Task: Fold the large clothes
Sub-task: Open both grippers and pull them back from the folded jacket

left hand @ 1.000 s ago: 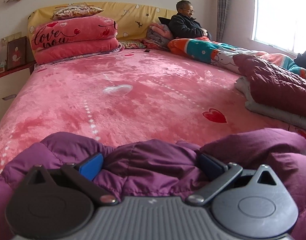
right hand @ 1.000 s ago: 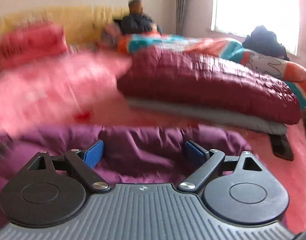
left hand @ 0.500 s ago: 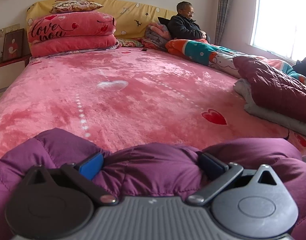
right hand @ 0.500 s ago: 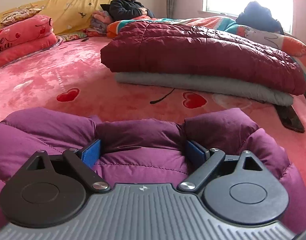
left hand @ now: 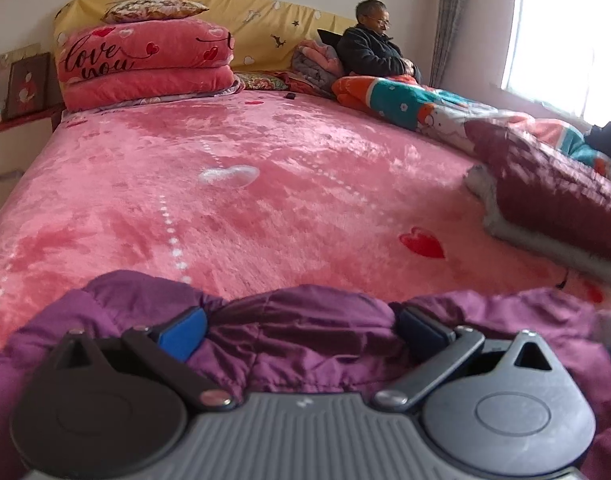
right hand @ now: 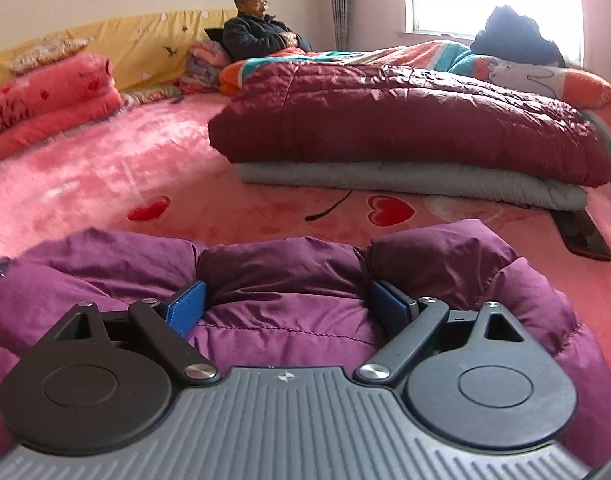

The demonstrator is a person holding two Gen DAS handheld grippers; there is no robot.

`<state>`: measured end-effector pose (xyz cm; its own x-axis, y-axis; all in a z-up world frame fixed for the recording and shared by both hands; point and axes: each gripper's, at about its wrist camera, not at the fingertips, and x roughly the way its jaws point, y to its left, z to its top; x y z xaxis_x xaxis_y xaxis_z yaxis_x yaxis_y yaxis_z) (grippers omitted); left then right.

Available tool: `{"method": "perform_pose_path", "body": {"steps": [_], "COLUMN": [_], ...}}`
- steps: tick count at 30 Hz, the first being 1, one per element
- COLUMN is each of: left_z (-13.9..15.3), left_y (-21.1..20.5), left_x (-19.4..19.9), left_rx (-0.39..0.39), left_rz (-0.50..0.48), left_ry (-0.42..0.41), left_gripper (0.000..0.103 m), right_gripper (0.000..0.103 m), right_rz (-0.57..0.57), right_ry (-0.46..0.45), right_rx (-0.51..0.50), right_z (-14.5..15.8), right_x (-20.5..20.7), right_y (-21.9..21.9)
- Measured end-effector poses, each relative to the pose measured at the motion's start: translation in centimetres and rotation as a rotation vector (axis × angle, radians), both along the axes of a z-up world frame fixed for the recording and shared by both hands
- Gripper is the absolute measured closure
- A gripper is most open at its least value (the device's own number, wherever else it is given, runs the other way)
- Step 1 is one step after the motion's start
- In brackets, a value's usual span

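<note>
Already both grippers grip the purple jacket (right hand: 289, 280) at the bed's (left hand: 265, 184) near edge: the left gripper (left hand: 301, 326) and right gripper (right hand: 291, 300) each have their fingers clamped on a puffy bunch of it. How much is folded I cannot tell, as little of it shows. Probably the fold is midway; laying it down and flattening remain.

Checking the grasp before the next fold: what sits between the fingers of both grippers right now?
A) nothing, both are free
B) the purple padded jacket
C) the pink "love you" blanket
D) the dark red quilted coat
B: in each wrist view a bunched fold of the purple padded jacket fills the gap between the blue pads, for the left gripper and the right gripper alike.
</note>
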<state>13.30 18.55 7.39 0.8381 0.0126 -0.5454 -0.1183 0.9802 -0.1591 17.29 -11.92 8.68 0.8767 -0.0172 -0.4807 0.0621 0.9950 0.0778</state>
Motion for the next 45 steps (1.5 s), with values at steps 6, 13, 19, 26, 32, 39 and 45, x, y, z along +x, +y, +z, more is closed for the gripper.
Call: {"method": "perform_pose_path", "body": {"steps": [6, 13, 19, 26, 32, 39, 45], "left_z": [3.4, 5.5, 6.1, 6.6, 7.3, 8.5, 9.3], "left_y": [0.6, 0.5, 0.7, 0.5, 0.9, 2.1, 3.8], "left_x": [-3.9, -8.9, -12.9, -16.7, -19.6, -22.5, -24.6], "left_rx": [-0.040, 0.016, 0.056, 0.100, 0.106, 0.121, 0.125], "left_rz": [-0.014, -0.071, -0.119, -0.167, -0.178, -0.180, -0.172], "left_ry": [-0.029, -0.013, -0.007, -0.003, -0.013, -0.039, -0.075], "left_gripper": [0.001, 0.001, 0.001, 0.001, 0.001, 0.001, 0.001], "right_gripper": [0.000, 0.000, 0.000, 0.000, 0.000, 0.000, 0.000], "right_rz": [-0.002, -0.005, -0.017, -0.026, -0.010, 0.012, -0.017], "right_ry": [-0.035, -0.042, -0.056, -0.034, -0.002, 0.021, 0.022], "right_rx": [-0.001, 0.002, 0.009, 0.005, -0.053, -0.099, -0.120], "right_z": [2.4, 3.7, 3.8, 3.6, 3.2, 3.3, 4.3], "right_x": [-3.5, -8.1, -12.6, -16.0, -19.1, -23.1, -26.6], "right_y": [-1.4, -2.8, -3.3, -2.8, -1.5, -0.3, -0.3]}}
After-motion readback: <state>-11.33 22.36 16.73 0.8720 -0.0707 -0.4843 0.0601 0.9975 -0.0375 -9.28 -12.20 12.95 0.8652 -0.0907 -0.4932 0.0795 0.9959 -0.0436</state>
